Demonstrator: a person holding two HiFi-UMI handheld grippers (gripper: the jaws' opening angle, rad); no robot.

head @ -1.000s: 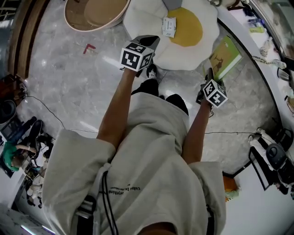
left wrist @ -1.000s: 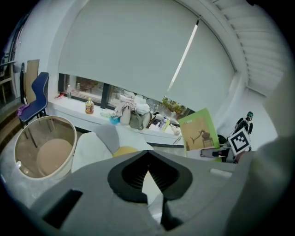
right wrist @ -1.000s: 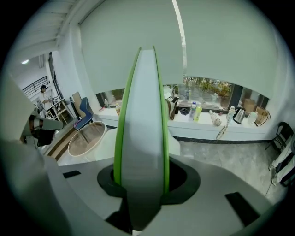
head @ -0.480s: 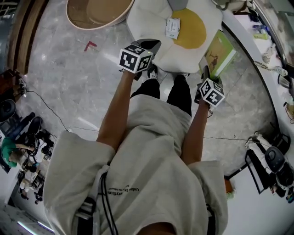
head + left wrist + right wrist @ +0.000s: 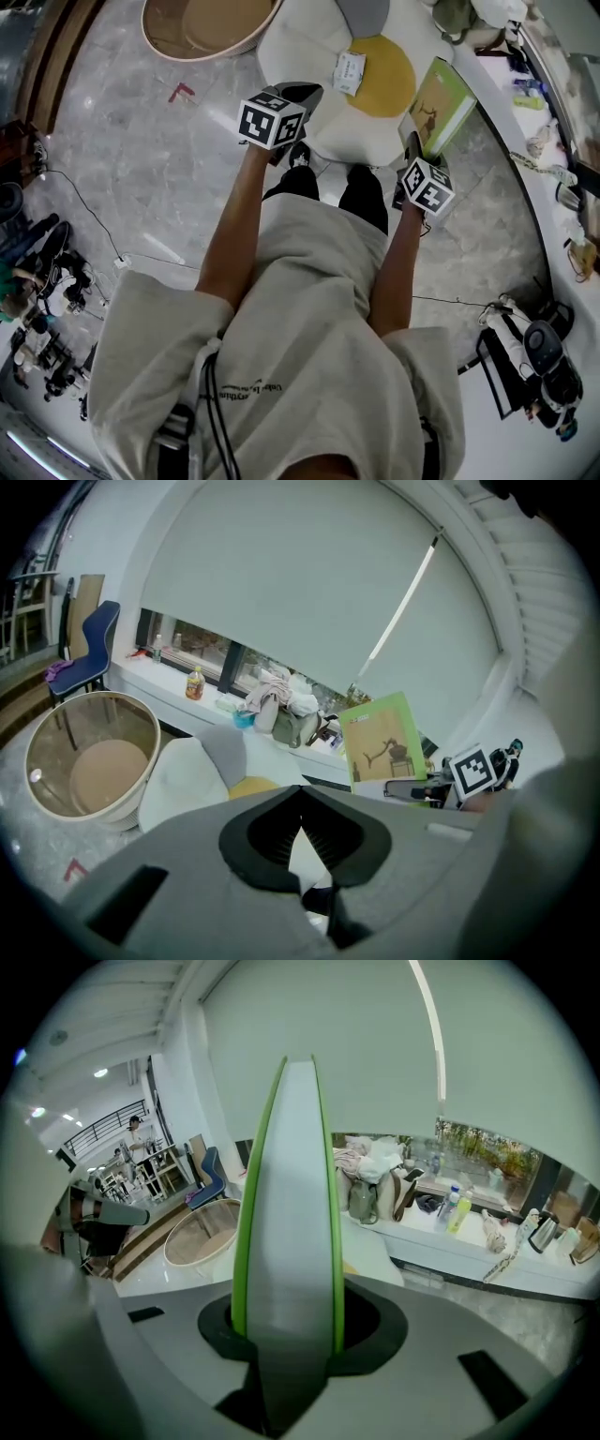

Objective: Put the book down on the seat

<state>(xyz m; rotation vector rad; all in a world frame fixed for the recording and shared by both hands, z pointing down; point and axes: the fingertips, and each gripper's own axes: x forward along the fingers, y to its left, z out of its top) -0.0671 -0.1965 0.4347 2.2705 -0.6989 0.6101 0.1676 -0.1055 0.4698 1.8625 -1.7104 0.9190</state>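
Floor: grey marble floor [image 5: 122, 150], glossy, with a small red mark [image 5: 180, 92] on it.
Person: stands over the floor in a light grey shirt [image 5: 309, 309], both bare forearms stretched toward the seat.
Seat: white flower-shaped cushion seat [image 5: 361, 131] with a yellow round centre, directly in front of the person.
Tub: round beige tub [image 5: 211, 23], on the floor just beside the seat on the left.
Book: thin book with a green cover [image 5: 437, 105], held upright on its edge at the right border of the seat; it does not lie on the seat.
Right gripper [image 5: 417, 159]: clamped on the lower edge of the book, one jaw on each cover.
Left gripper [image 5: 298, 94]: jaws closed tip to tip with nothing between them, above the left front part of the seat.
Tag: small white tag [image 5: 349, 70], lying on the seat beside the yellow centre.
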